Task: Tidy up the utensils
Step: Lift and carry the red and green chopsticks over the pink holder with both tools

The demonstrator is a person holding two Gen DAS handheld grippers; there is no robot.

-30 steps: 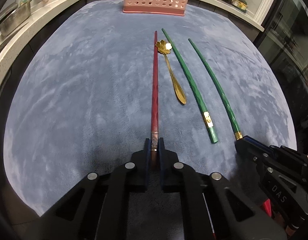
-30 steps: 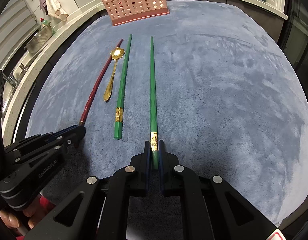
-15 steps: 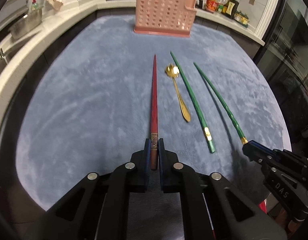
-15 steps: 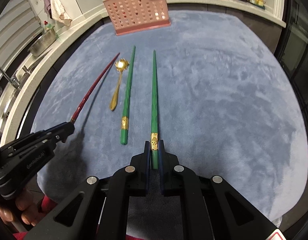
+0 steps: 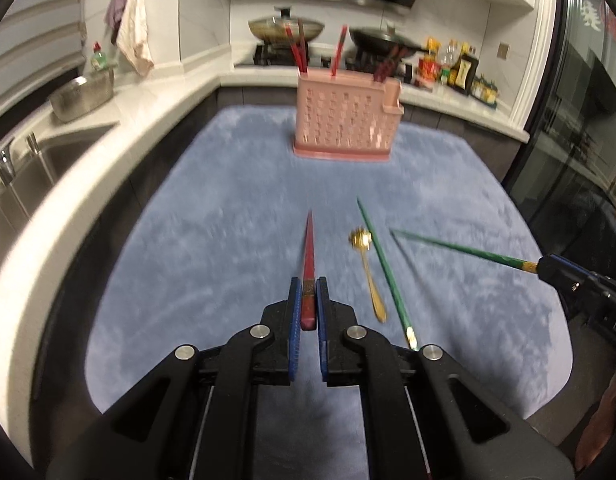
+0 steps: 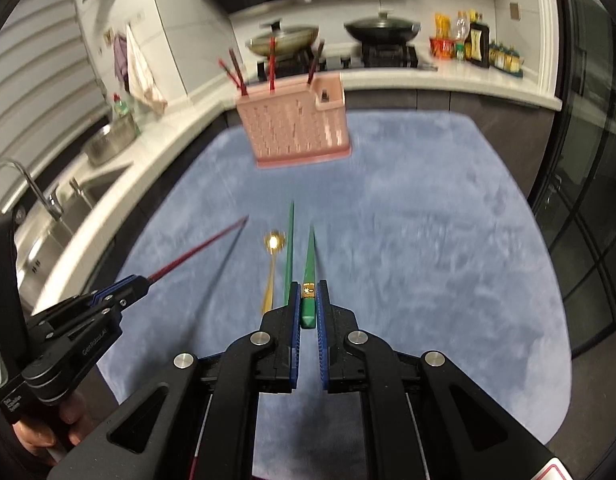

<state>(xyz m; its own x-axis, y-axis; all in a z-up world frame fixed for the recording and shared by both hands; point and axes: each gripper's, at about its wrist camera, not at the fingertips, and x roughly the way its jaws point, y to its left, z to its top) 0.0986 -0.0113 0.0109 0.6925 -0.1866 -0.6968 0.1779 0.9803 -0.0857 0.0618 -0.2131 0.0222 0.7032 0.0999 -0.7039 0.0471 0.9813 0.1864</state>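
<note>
— Both chopsticks have lifted off the surface since before?
— Yes: left gripper pinches the red chopstick, right gripper pinches one green chopstick. One green chopstick and one gold spoon lie flat; pink holder beyond

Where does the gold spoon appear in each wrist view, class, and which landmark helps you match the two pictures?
Left wrist view: the gold spoon lies right of centre on the blue mat, just left of the loose green chopstick.
Right wrist view: the gold spoon lies just left of centre, again left of that chopstick.
Shared landmark: the pink utensil holder at the mat's far end.
</note>
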